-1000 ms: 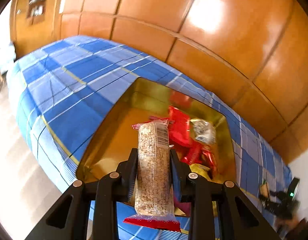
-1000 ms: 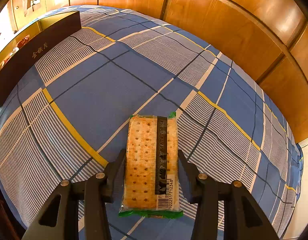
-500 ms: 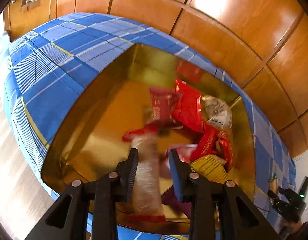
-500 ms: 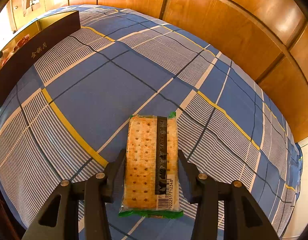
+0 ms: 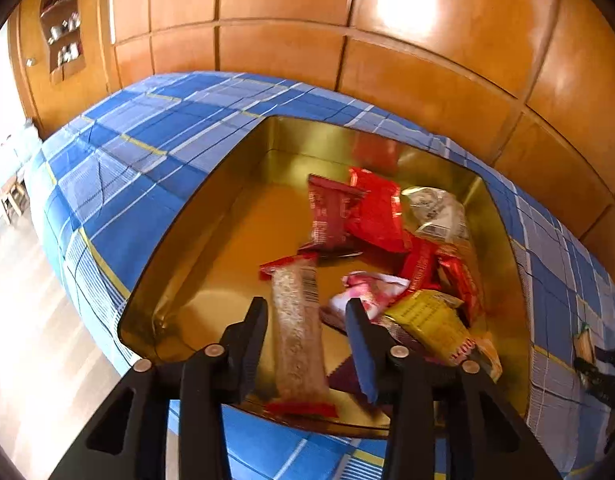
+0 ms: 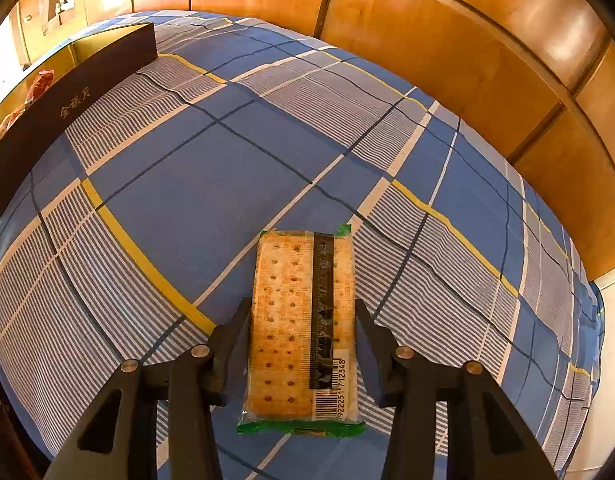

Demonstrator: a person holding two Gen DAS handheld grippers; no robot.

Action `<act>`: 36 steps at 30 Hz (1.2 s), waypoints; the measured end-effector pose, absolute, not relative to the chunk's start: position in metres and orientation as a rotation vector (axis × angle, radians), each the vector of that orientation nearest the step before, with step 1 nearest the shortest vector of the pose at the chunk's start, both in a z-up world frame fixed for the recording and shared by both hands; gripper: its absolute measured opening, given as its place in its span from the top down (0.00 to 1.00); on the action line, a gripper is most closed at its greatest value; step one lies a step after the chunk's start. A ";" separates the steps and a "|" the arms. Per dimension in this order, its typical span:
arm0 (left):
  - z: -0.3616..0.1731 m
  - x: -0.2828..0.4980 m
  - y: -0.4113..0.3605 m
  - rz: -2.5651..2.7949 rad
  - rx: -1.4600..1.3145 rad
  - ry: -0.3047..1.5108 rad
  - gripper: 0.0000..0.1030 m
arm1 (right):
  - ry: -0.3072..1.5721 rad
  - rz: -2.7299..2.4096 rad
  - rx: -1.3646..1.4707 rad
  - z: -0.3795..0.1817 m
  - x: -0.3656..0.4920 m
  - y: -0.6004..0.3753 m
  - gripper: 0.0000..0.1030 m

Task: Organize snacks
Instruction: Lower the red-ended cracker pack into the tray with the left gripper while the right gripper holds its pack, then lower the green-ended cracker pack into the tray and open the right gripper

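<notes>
Left gripper (image 5: 307, 312) over the gold box (image 5: 179, 280), jaws opening, the oat bar (image 5: 297, 332) lying loose between them with a gap on each side, its far end on the box floor beside a heap of red, yellow and pink snack packets (image 5: 387, 248). Right gripper (image 6: 303, 312) part open around the cracker pack (image 6: 301, 328), which rests on the blue checked bedcover (image 6: 211, 176); pads just beside its long edges, contact unclear. Dark box wall (image 6: 67, 108) far off to the left in the right wrist view.
</notes>
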State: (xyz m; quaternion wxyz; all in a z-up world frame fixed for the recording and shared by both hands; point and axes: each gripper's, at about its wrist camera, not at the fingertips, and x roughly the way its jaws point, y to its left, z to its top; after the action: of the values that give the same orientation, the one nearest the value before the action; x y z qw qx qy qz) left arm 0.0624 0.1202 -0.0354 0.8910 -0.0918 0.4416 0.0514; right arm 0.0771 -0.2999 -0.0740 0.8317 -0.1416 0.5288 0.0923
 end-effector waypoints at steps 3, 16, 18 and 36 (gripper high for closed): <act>-0.031 0.060 0.111 0.090 -0.158 0.898 0.58 | 1.120 0.188 -0.297 -0.074 0.077 -0.299 0.54; -0.019 0.047 0.094 0.026 -0.124 0.858 0.58 | 1.162 0.139 -0.239 -0.075 0.081 -0.303 0.54; -0.019 0.046 0.094 0.021 -0.127 0.861 0.57 | 1.174 0.111 -0.242 -0.075 0.081 -0.301 0.54; -0.018 0.036 0.114 0.055 -0.155 0.822 0.56 | 1.087 0.417 -0.137 -0.007 0.093 -0.172 0.54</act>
State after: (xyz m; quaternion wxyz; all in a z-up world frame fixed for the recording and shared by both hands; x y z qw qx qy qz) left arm 0.0361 0.1144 -0.0177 0.9135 -0.0751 0.3990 0.0266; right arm 0.0933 -0.1719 -0.0073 0.8330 -0.0647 0.5130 0.1969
